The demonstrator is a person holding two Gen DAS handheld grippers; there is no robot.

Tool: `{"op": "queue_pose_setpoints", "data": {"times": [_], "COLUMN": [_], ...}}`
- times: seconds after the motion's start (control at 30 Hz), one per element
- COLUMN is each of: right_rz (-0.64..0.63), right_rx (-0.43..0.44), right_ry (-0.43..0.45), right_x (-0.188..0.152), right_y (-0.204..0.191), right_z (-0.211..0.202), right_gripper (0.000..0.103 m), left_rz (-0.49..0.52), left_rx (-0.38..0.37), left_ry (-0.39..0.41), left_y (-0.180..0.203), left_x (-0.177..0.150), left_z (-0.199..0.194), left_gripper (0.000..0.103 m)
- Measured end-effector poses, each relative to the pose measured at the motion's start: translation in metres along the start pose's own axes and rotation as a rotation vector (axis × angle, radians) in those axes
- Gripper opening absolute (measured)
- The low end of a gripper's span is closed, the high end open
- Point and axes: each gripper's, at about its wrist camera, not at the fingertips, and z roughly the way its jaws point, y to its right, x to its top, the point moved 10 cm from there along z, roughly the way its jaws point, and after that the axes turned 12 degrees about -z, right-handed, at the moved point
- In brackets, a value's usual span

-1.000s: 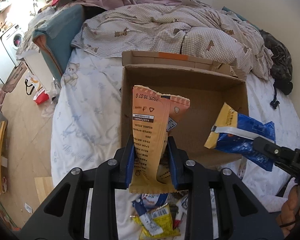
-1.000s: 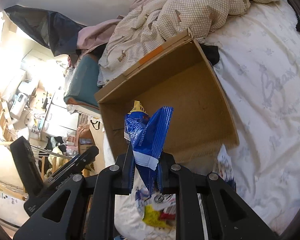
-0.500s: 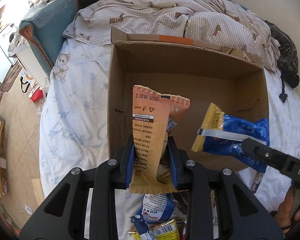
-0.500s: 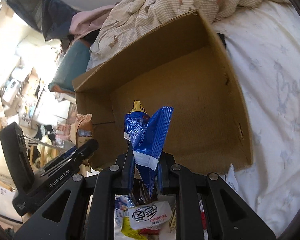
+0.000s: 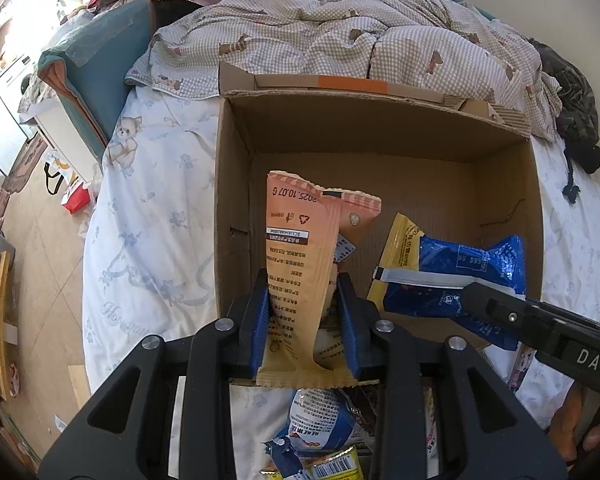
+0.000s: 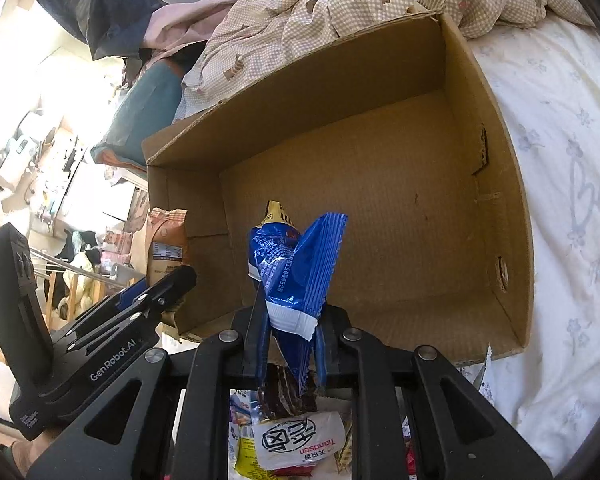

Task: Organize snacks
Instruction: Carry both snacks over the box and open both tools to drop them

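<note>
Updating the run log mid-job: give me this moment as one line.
left gripper: jaws opening, orange packet between them | right gripper: shut on blue packet | both over empty cardboard box

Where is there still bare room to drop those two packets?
The brown cardboard box floor is bare from its far wall to its right wall. The white flowered bedsheet left of the box is free too. It is crowded at the near edge, where loose snack packets pile up.
</note>
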Motion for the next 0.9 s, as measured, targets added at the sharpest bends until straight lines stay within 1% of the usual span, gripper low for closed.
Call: {"op": "queue_pose_setpoints", "data": {"times": [0.13,0.27,0.37,0.43,0.5,0.53,0.57,0.6,0.63,0.67,0.7,0.9], "right_rz": [0.012,0.014,0.008,-0.002,-0.014,-0.017,-0.017,-0.015,-0.013,-0.014,-0.02,-0.035], "right_rx": [-0.012,-0.031,-0.044,-0.078,-0.122,-0.139,-0.156,-0.17,-0.178,-0.192,-0.202,-0.189], "right_ry": [0.004,0.007,0.009,0.009,0.013,0.017,0.023,0.043,0.066,0.093,0.102,0.096], "right_x": [-0.001,0.0,0.0,0.001,0.002,0.003,0.004,0.006,0.008,0.01,0.012,0.013], "right_y": [0.004,0.006,0.007,0.011,0.016,0.018,0.02,0.023,0.024,0.025,0.025,0.022], "right_z": [-0.001,-0.002,-0.002,-0.003,-0.006,-0.007,-0.009,-0.013,-0.017,-0.022,-0.025,-0.026], "right_gripper": [0.022,0.022,0.022,0.023,0.025,0.033,0.051,0.063,0.081,0.083,0.083,0.083], "left_rz": [-0.01,-0.013,-0.013,-0.013,-0.019,-0.022,-0.024,-0.023,-0.019,-0.016,-0.016,-0.026], "left_rx": [-0.002,-0.003,-0.009,-0.021,-0.03,-0.031,-0.033,-0.035,-0.038,-0.038,-0.039,-0.039], "left_ry": [0.005,0.004,0.011,0.012,0.026,0.038,0.052,0.059,0.064,0.066,0.067,0.08], "left_y": [-0.002,-0.002,-0.002,-0.001,0.0,0.0,0.0,0.0,0.001,0.002,0.002,-0.001], "left_x": [0.001,0.001,0.001,0.002,0.003,0.004,0.006,0.007,0.007,0.008,0.009,0.01], "left_z": [-0.001,-0.002,-0.004,-0.006,-0.011,-0.013,-0.016,-0.018,-0.019,-0.02,-0.021,-0.025], "left_gripper": [0.029,0.033,0.033,0.042,0.072,0.078,0.085,0.088,0.088,0.088,0.088,0.088]}}
